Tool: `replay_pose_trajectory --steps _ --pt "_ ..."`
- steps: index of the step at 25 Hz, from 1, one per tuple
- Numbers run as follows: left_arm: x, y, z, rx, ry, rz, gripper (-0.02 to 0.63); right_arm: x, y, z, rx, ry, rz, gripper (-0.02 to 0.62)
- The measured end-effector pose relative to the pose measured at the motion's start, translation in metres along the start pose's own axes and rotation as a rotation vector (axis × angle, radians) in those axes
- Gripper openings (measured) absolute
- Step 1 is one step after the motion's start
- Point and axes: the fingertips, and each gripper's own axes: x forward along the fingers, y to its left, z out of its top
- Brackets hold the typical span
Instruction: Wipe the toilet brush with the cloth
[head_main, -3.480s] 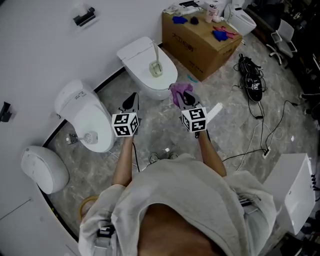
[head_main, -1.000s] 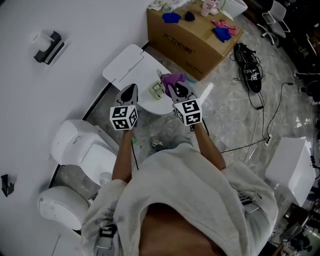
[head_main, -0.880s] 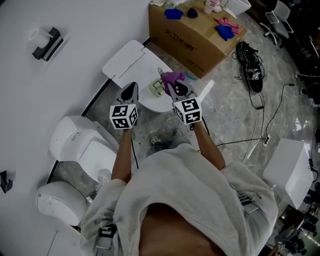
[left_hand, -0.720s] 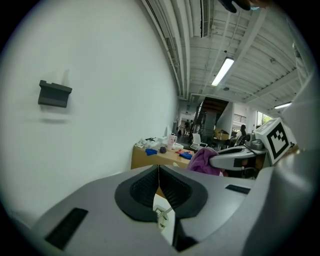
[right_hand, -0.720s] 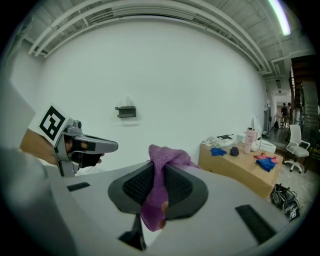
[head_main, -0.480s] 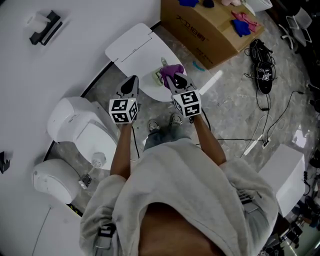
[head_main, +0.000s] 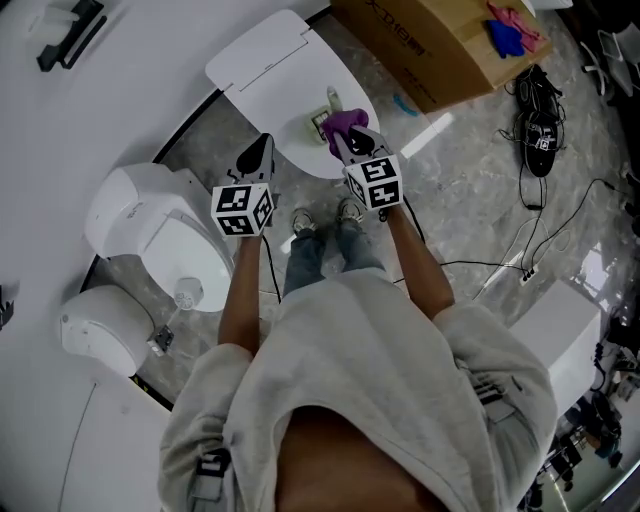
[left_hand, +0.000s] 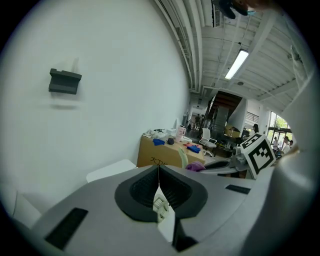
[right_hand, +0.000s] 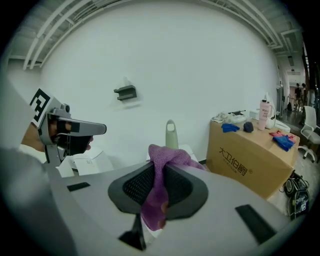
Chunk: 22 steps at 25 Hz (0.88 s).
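A pale green toilet brush (head_main: 327, 108) stands upright in its holder on the closed white toilet (head_main: 270, 70). In the right gripper view its handle (right_hand: 171, 134) rises just behind the purple cloth (right_hand: 161, 187). My right gripper (head_main: 345, 142) is shut on the cloth (head_main: 347, 123), which hangs right next to the brush. My left gripper (head_main: 261, 148) is shut with nothing in it, left of the brush over the toilet's front. In the left gripper view the jaws (left_hand: 159, 172) meet in a line, with the brush handle (left_hand: 184, 156) and the cloth (left_hand: 195, 166) beyond them.
A cardboard box (head_main: 440, 40) with blue and pink items stands at the right behind the toilet. Two more white toilets (head_main: 165, 230) (head_main: 95, 335) stand along the wall at left. Shoes (head_main: 540, 120), cables (head_main: 520, 260) and a white cabinet (head_main: 560, 330) lie at right.
The person has stepped closer to the toilet that bears the brush. Both grippers stay stretched out over its front. The right gripper still holds the cloth beside the brush.
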Motion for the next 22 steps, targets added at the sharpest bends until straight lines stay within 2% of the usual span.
replay_pose_trajectory --steps 13,22 --pt "-0.004 0.014 -0.021 -0.029 0.037 0.033 0.021 0.058 -0.008 -0.079 0.071 0.197 0.034 0.073" --pt "-0.014 0.024 -0.019 -0.020 0.027 0.058 0.021 0.069 -0.004 -0.117 0.113 0.287 0.035 0.073"
